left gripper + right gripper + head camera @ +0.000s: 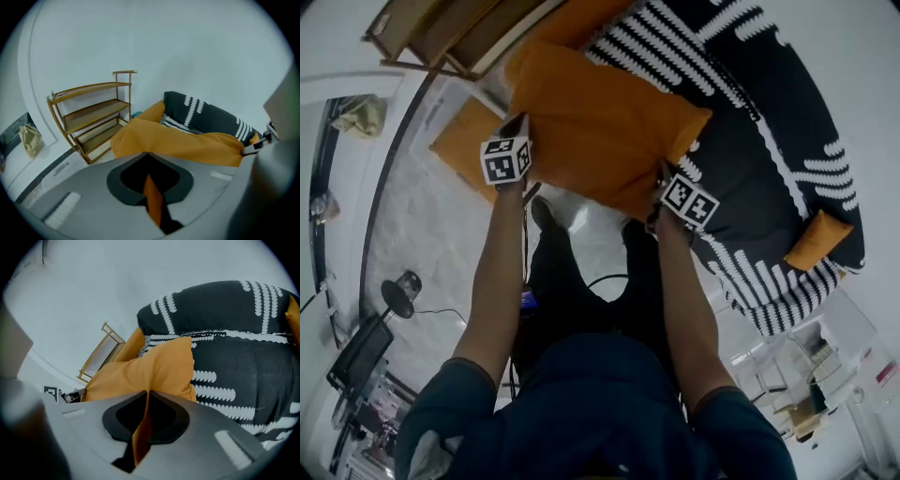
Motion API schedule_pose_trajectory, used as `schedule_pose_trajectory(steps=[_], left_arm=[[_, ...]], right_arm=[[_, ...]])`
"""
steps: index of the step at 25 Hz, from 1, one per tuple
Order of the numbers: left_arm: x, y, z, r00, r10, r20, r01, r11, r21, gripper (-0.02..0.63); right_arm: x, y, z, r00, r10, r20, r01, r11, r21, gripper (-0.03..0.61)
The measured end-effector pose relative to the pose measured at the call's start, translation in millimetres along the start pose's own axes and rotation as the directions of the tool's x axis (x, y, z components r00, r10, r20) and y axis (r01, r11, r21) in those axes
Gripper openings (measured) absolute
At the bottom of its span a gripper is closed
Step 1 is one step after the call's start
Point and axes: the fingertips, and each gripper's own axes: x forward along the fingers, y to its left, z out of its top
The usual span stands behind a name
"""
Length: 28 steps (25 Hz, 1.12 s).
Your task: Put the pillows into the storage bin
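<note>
A large orange pillow [605, 127] hangs in the air between my two grippers, in front of a black sofa with white stripes [769, 131]. My left gripper [517, 131] is shut on the pillow's left edge, and orange cloth is pinched between its jaws [147, 153]. On the right corner my right gripper [664, 186] is shut too, with cloth caught in its jaws [147, 392]. The pillow [183, 145] [154, 366] spreads out beyond both sets of jaws. A second, small orange pillow [817, 239] lies on the sofa's right end. No storage bin is clearly in view.
A wooden shelf rack [441, 33] [93, 117] stands by the wall at the upper left. An orange flat shape [461, 141] lies on the floor below my left gripper. A lamp stand [398, 291] and cables sit at the left, cluttered furniture [806, 375] at the lower right.
</note>
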Motion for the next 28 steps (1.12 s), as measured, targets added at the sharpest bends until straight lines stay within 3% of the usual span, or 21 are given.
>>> schedule_pose_trajectory(steps=[7,14,21,28], left_arm=[[-52,137,-1,0.999,0.023,0.045,-0.026,0.997,0.071,0.005],[-96,247,-18,0.997,0.046,0.064,-0.055,0.988,0.145,0.005],[-114,368,-63,0.996,0.085,0.001,-0.084,0.984,0.157,0.005],[-110,444,-101,0.990,0.116,-0.081,-0.102,0.982,0.159,0.005]], right_arm=[[47,119,-94,0.999,-0.014,-0.035,0.016,0.998,0.056,0.018],[87,213,-187,0.998,-0.009,-0.068,0.017,0.994,0.108,0.020],[142,296,-263,0.991,0.024,-0.131,-0.002,0.986,0.168,0.020],[189,338,-328,0.977,0.006,-0.214,0.039,0.978,0.205,0.020]])
